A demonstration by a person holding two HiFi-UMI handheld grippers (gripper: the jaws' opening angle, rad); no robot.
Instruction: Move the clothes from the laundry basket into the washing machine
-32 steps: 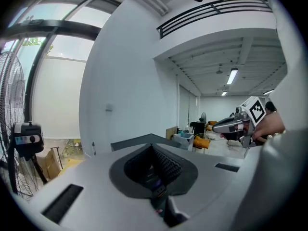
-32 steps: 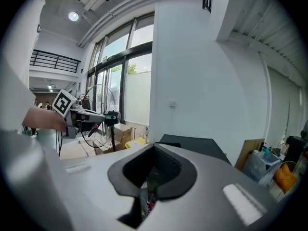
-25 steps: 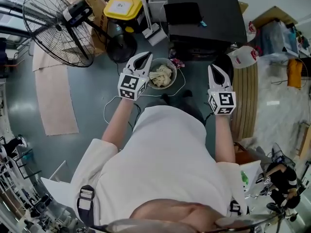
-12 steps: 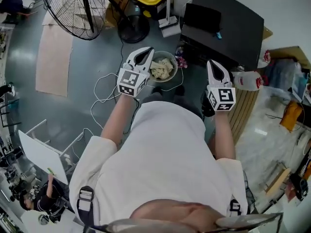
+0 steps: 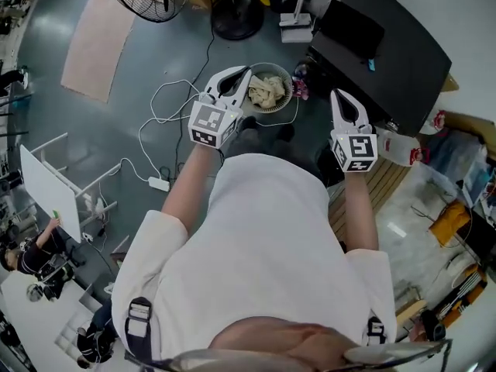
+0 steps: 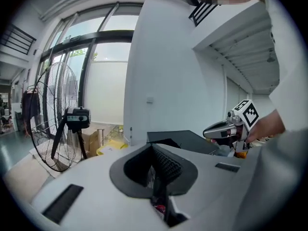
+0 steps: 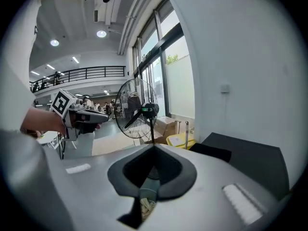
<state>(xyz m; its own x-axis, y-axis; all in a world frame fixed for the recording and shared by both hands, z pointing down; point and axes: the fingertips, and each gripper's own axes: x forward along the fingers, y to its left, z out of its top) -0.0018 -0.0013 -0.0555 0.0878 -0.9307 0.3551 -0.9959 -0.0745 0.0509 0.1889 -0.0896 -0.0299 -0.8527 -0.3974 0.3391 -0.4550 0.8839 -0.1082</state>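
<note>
My left hand-held gripper [image 5: 243, 73] seemingly clenched, empty, just beside the round grey laundry basket [image 5: 291, 98] of crumpled beige clothes [image 5: 266, 90], my right hand-held gripper [image 5: 339, 94] clenched, empty, further right

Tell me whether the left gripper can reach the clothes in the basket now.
Probably yes: the left gripper hangs beside the basket, nothing between it and the clothes; its shut jaws must open first.

Nothing here gives you words or numbers to read. The cubes on your left gripper [image 5: 245, 71] and right gripper [image 5: 339, 94] carry only black-and-white square markers. The red print on the white container [image 5: 397, 147] is too small to read.
</note>
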